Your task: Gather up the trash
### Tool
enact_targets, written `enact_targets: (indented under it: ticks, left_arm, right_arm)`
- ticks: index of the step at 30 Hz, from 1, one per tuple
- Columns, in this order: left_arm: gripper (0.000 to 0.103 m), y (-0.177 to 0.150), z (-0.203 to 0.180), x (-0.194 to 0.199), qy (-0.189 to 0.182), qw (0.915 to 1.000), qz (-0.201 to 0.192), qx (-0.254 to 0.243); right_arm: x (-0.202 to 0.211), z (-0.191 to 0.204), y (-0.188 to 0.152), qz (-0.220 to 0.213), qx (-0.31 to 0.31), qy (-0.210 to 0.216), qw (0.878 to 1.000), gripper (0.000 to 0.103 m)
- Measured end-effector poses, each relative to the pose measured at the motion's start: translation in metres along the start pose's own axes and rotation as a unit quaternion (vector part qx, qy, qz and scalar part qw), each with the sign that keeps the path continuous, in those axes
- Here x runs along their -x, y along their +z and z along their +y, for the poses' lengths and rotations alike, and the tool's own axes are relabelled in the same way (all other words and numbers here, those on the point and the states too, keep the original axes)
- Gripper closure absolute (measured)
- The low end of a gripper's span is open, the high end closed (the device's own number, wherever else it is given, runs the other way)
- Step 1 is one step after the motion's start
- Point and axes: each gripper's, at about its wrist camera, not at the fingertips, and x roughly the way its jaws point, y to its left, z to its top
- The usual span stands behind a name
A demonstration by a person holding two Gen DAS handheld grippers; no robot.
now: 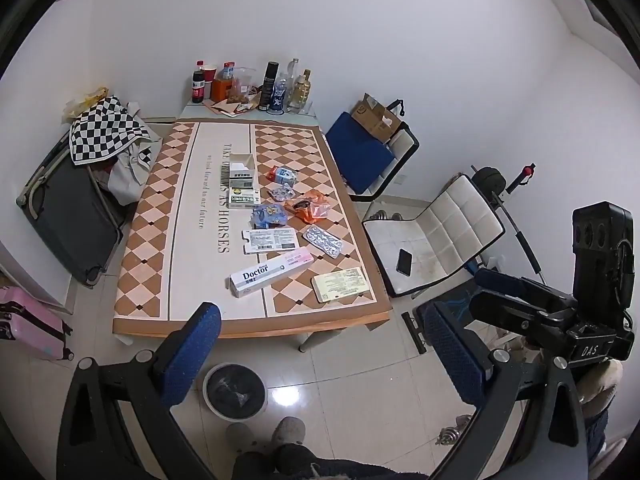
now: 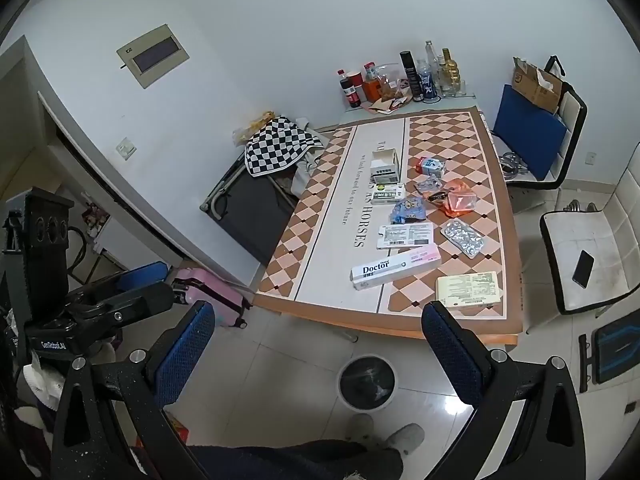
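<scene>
Trash lies on the patterned table [image 1: 160, 240] [image 2: 320, 216]: a Doctor toothpaste box [image 1: 270, 274] [image 2: 394, 266], a yellowish box [image 1: 340, 285] [image 2: 468, 289], a foil blister pack [image 1: 322, 241] [image 2: 462, 237], a flat white box [image 1: 270, 240] [image 2: 406, 236], a blue wrapper [image 1: 268, 216] [image 2: 408, 207], an orange wrapper [image 1: 314, 206] [image 2: 460, 198] and small medicine boxes [image 1: 242, 178] [image 2: 386, 178]. A round bin [image 1: 234, 391] [image 2: 366, 382] stands on the floor before the table. My left gripper [image 1: 328, 352] and right gripper [image 2: 324, 344] are open and empty, held above the floor short of the table.
Bottles and a red cup [image 1: 256, 84] crowd the table's far end. White chairs stand at the right, one with a phone [image 1: 404, 261] [image 2: 583, 269]. A dark suitcase [image 1: 72, 216] with checkered cloth lies left, and a pink suitcase [image 1: 28, 324] [image 2: 212, 292]. Dumbbells lie on the floor.
</scene>
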Motion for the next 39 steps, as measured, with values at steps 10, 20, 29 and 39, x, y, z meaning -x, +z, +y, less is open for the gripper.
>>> enact_targets:
  ticks: [10, 20, 29, 39]
  left_arm:
    - [0.0, -0.004, 0.011, 0.006, -0.002, 1.0, 0.001, 0.002]
    - [0.0, -0.004, 0.008, 0.004, -0.001, 1.0, 0.001, 0.0]
    - [0.0, -0.006, 0.015, 0.005, -0.005, 1.0, 0.001, 0.003]
    - [0.0, -0.007, 0.01, 0.001, -0.005, 1.0, 0.002, 0.002]
  right_arm:
    - [0.004, -0.003, 0.005, 0.007, 0.006, 0.01, 1.0, 0.0]
    - [0.003, 0.0, 0.004, 0.007, 0.006, 0.008, 1.0, 0.0]
    - [0.002, 0.0, 0.004, 0.008, 0.007, 0.009, 1.0, 0.0]
    - [0.001, 0.002, 0.005, 0.009, 0.008, 0.01, 1.0, 0.0]
